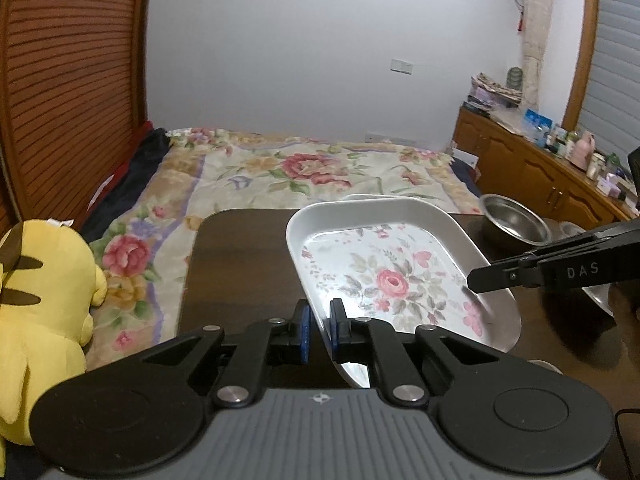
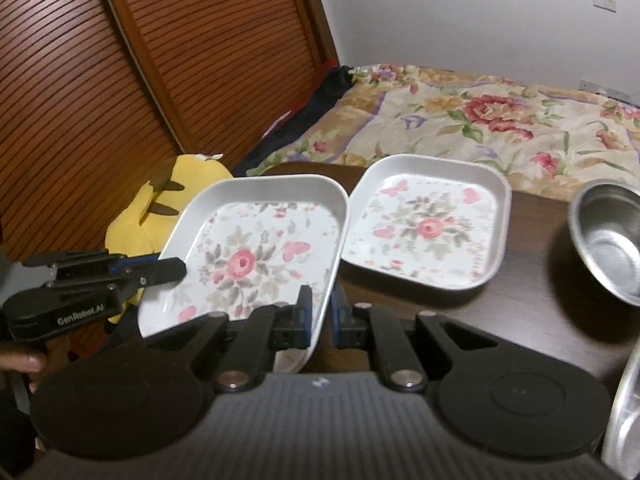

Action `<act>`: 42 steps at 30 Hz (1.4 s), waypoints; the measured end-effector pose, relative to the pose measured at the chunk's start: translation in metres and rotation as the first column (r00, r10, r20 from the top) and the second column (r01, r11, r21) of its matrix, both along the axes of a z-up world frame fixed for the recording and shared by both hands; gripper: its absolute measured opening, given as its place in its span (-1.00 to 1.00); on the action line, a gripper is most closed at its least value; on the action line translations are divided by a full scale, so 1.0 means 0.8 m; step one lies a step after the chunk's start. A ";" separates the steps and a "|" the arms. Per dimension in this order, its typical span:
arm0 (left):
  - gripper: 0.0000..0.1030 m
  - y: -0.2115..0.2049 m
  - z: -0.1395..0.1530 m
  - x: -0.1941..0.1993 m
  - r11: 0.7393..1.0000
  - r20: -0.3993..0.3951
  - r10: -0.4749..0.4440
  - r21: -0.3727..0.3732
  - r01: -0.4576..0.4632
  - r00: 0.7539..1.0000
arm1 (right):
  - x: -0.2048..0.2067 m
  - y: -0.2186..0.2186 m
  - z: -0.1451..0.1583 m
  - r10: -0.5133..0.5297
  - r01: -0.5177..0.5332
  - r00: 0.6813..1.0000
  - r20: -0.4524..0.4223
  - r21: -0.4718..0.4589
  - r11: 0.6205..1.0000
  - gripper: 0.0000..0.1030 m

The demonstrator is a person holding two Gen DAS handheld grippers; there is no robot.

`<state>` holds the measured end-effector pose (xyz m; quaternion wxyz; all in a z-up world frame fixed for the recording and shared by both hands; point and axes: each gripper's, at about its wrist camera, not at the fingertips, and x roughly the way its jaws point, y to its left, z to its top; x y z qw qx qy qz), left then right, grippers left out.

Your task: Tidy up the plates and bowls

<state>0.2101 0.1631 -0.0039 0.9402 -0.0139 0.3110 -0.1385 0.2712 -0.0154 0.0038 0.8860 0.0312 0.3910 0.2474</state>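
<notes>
- Near floral plate (image 2: pixel 256 256) is off the table (image 2: pixel 500 312), tilted, carried between both grippers; it sits beside and partly over the left edge of the second floral plate (image 2: pixel 430 226), which lies flat.
- Left gripper (image 1: pixel 320 326) is clamped on the plate's near-left rim; right gripper (image 2: pixel 320 312) is clamped on its right rim.
- My read: mid-carry, stacking step. Next I need to centre it over the second plate, level it, lower, then release both sides together.
- Steel bowl (image 2: pixel 612 240) sits well right, untouched.
- Both grippers angle downward, converging on the plate from opposite sides.
</notes>
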 end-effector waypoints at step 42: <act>-0.76 -0.070 -0.022 -0.130 0.994 -0.056 -0.111 -0.011 0.110 0.992 | -0.152 -0.096 -0.017 -0.029 0.029 0.999 0.030 0.023 0.999 -0.78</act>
